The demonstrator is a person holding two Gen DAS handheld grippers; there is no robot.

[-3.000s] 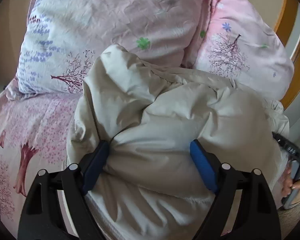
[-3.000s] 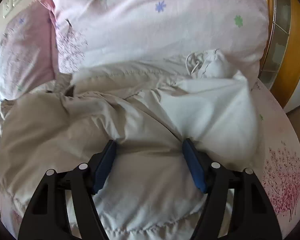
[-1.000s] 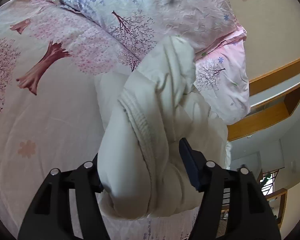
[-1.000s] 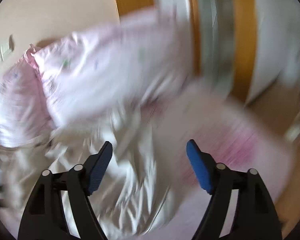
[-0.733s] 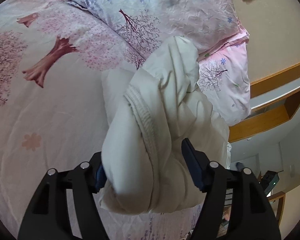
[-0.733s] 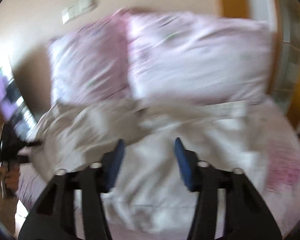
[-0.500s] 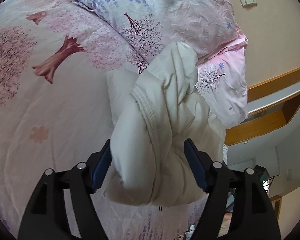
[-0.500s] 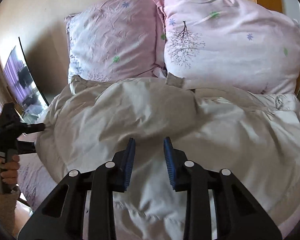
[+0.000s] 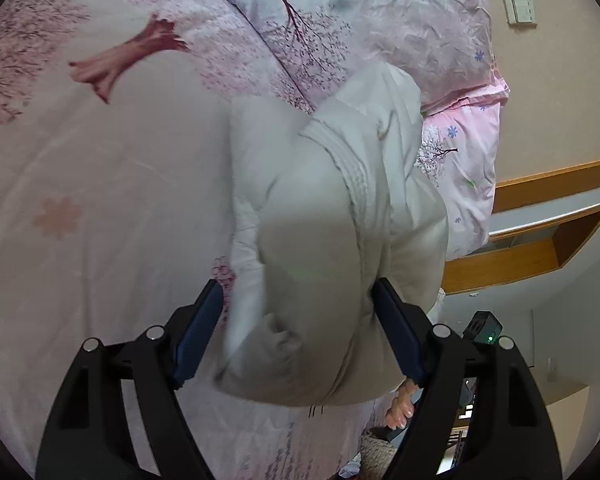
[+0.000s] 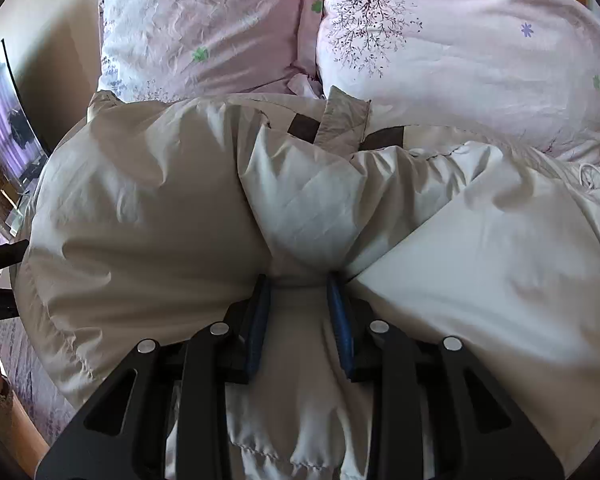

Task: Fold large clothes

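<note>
Left wrist view: my left hand-held gripper (image 9: 296, 330) stands wide open, with a bulky end of the jacket (image 9: 332, 240) bulging between its fingers; whether they touch the cloth I cannot tell. The jacket runs straight ahead from this gripper toward the pillows (image 9: 380, 28), its long axis in line with the fingers, over the bed (image 9: 80, 200).

Right wrist view: my right hand-held gripper (image 10: 300, 308) is clamped on a pinch of jacket (image 10: 148, 208) at its near edge. Here the jacket spreads crosswise, left to right, below the pillows (image 10: 460, 52). This view shows the full width and the collar tab; the left shows only the end, so I judge the right the better guide for the next fold.
</note>
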